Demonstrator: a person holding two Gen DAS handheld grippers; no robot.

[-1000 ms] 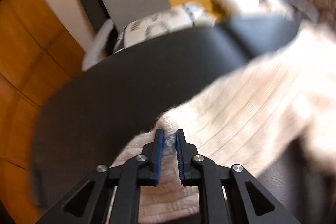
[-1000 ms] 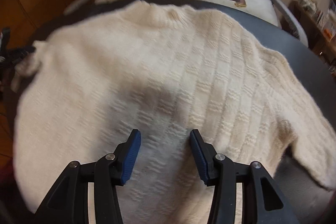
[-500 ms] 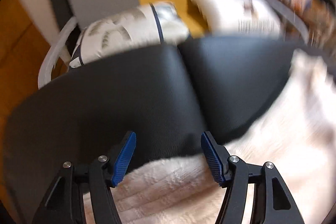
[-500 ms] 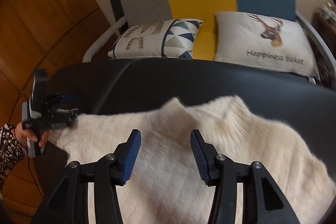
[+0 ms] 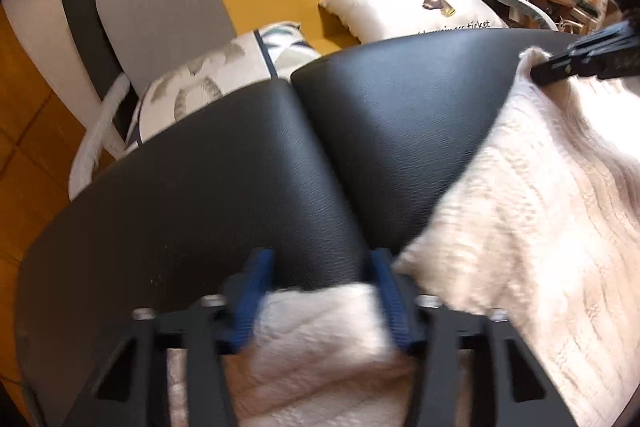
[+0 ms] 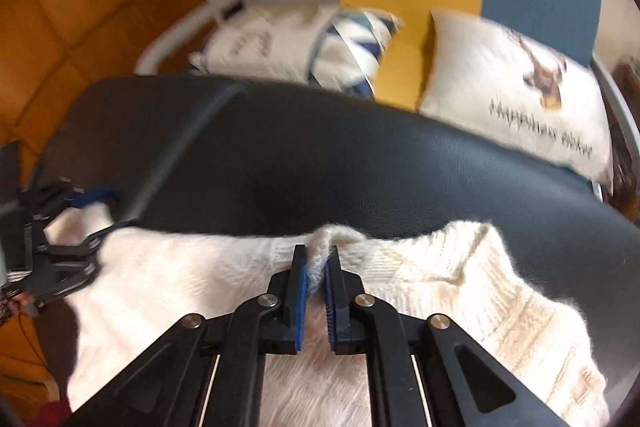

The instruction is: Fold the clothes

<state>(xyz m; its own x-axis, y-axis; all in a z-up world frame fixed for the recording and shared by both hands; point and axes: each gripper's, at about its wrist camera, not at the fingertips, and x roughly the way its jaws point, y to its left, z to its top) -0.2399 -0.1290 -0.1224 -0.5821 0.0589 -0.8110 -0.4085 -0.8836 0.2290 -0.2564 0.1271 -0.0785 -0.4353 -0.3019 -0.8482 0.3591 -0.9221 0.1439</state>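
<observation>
the cream knit sweater (image 6: 400,307) lies on the black padded worktop (image 6: 320,167), along its near edge, with the bare worktop beyond it toward the cushions (image 6: 520,87).

tool state:
- right tool (image 6: 316,267) – narrow, clamped on a raised pinch of the sweater's far hem, roughly mid-width of the garment.
- left tool (image 5: 320,291) – wide, with its blue fingers (image 5: 256,287) straddling a sweater corner at the left end of the garment; no grip is visible.

risks from here:
- the right tool holds only a small ridge of loose, fuzzy knit. a sharp pull is likely to slip the fabric out or stretch the hem.
- if the left tool closes off the corner, or catches one layer only, the fold is likely to come out skewed.
- lifting one side alone may drag the whole sweater across the smooth worktop.

view differences: the right wrist view shows the clamped hem and the left tool at the garment's left end – and the sweater's full spread. the left wrist view shows the gap between its own fingers, blurred, plus the right tool (image 5: 580,59) biting the hem from the side.
</observation>
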